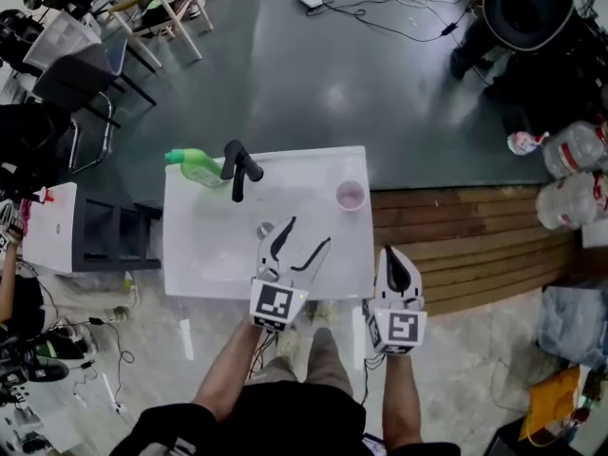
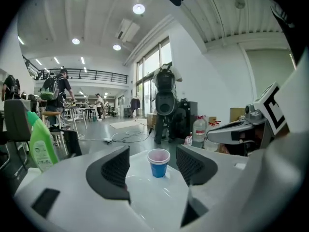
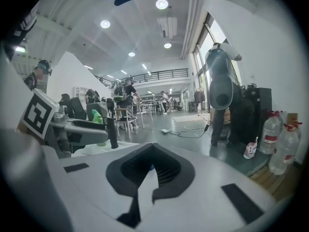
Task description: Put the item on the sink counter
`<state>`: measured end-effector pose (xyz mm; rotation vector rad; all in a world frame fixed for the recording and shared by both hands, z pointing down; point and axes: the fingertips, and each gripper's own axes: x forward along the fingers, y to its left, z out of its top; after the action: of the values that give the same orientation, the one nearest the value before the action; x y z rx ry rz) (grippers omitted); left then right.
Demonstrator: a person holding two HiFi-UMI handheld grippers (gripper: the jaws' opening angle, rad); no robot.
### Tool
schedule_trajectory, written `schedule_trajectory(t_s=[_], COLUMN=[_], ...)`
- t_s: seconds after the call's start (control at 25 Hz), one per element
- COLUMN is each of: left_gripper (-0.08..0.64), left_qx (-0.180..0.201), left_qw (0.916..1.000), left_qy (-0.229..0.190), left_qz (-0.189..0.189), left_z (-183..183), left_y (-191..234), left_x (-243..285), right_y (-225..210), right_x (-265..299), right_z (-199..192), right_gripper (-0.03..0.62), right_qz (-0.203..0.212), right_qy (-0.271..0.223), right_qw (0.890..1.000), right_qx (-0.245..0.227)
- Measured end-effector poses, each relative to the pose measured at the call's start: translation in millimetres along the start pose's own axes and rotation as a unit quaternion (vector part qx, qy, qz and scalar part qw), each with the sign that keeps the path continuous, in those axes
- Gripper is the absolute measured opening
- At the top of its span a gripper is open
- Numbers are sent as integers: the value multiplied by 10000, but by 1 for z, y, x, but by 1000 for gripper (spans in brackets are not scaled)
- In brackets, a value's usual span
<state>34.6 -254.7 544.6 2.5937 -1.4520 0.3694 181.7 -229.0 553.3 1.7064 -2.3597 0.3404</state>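
Note:
A small blue cup with a pink inside [image 1: 351, 196] stands upright at the back right of the white sink counter [image 1: 313, 174]. In the left gripper view the cup [image 2: 158, 162] sits ahead of the jaws, apart from both pads. My left gripper [image 1: 306, 236] hovers over the basin near the drain [image 1: 265, 229], open and holding nothing. My right gripper [image 1: 394, 259] stays off the counter's front right corner, shut and empty; its closed pads [image 3: 145, 170] fill the right gripper view.
A black faucet [image 1: 237, 167] and a green bottle [image 1: 195, 166] stand at the counter's back left. A white cabinet [image 1: 71, 226] is to the left, wooden decking [image 1: 456, 245] to the right, with large water bottles [image 1: 570, 174] beyond. Chairs and cables lie on the grey floor behind.

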Motion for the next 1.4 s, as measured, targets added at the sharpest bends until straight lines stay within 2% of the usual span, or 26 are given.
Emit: schedule_trajectory(t_s=[0.12,0.28,0.44,0.64,0.96,1.4], left_gripper=[276,243,193,147,91,31], left_qx=[-96,-40,72,145,228,149], left_qw=[9999,9998,9994,9985,9965,9959], left_qy=[39,-99,-266,-450,-711,-712], left_qz=[74,145,212,272,375,533], left_z=[7,22,39,58,65,63], left_y=[9,17,19,24,32,48], left_x=[-21,-52,-80,-121,-181,-251], right_y=[15,38,56,83,133,195], right_x=[-5,-14,-30,-50,-84,-114], right_z=[13,32,52,71,85,94], right_gripper=[-2,-2,-2,-2,-2,-2], right_qz=[13,112,84,122,185,339], right_qy=[31,-244,-113,-603,-763,-976], right_qw=[9999,9994,9994,9976,9958,9928], right_qx=[-133,-214,-325,-312,-479,-603])
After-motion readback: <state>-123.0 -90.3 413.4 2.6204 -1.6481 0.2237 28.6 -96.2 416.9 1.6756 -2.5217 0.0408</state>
